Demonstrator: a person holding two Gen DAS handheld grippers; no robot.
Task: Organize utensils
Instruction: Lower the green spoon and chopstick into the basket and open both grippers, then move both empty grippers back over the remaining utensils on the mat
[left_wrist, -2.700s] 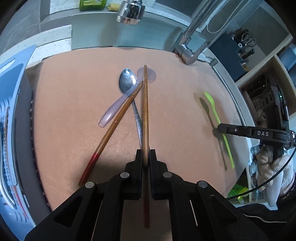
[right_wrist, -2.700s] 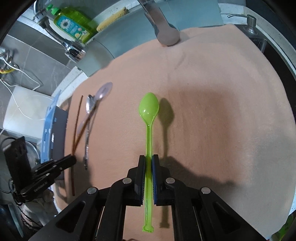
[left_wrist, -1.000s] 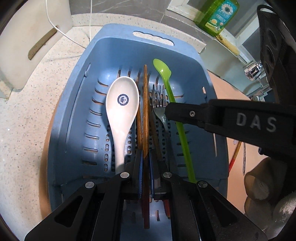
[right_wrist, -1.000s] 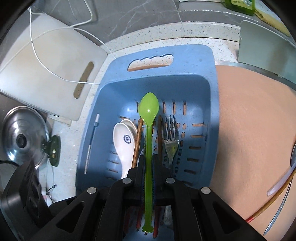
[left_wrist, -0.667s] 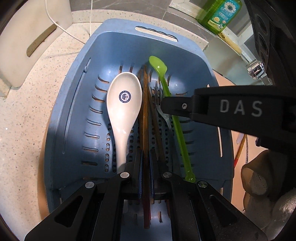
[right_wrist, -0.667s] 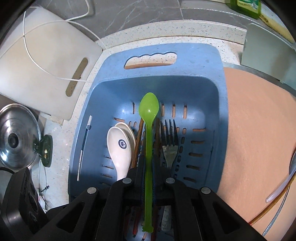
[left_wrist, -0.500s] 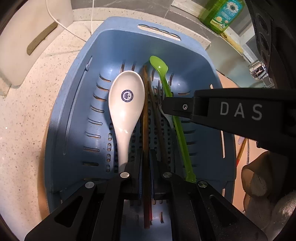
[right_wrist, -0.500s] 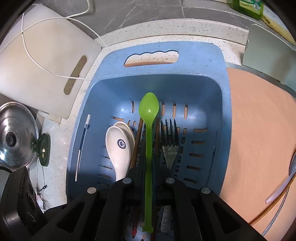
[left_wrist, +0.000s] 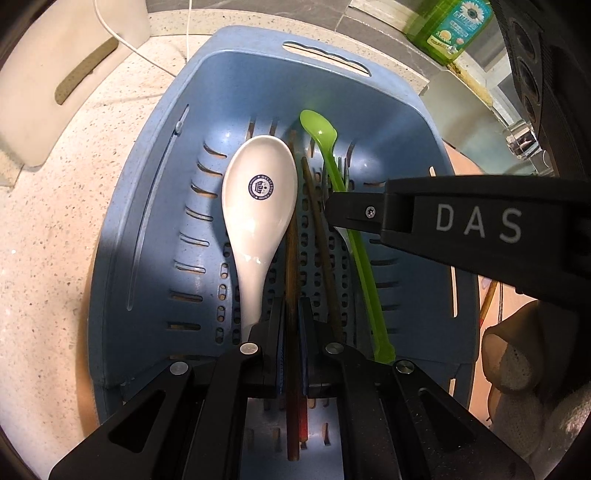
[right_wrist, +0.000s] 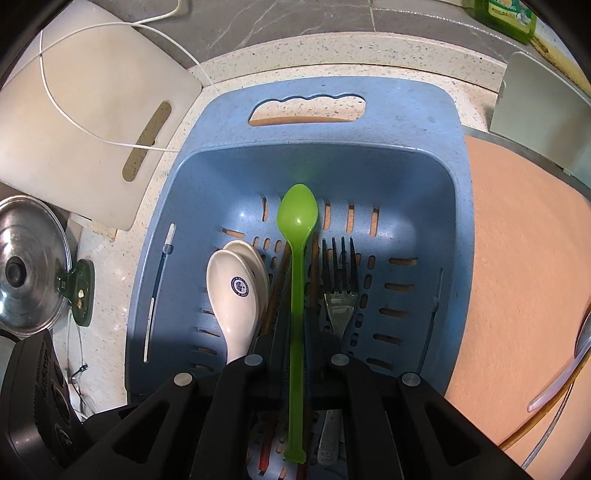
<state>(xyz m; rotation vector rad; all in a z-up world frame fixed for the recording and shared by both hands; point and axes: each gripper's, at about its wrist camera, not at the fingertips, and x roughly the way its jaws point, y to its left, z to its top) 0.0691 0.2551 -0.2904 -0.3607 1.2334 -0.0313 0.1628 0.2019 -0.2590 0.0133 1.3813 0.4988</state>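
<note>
1. Over the blue slotted basket (left_wrist: 122, 229) both of my grippers hang side by side, each looking down into it.
2. My left gripper (left_wrist: 291, 328) has its jaws slightly apart, with the brown wooden chopstick (left_wrist: 291, 258) lying between them; I cannot tell whether the pads still touch it.
3. That chopstick runs along the basket floor just beside the white ceramic spoon (left_wrist: 258, 206), which bears a blue round logo.
4. My right gripper (right_wrist: 296, 345) has its jaws parted around the green plastic spoon (right_wrist: 297, 258), with a gap on both sides of the handle.
5. The green spoon's bowl points at the basket's far wall, over more chopsticks.
6. A metal fork (right_wrist: 340, 288) lies in the basket to its right.
7. Outside, a white cutting board (right_wrist: 81, 122) rests on the speckled counter (left_wrist: 48, 236), and an orange mat (right_wrist: 524, 266) lies to the right.
</note>
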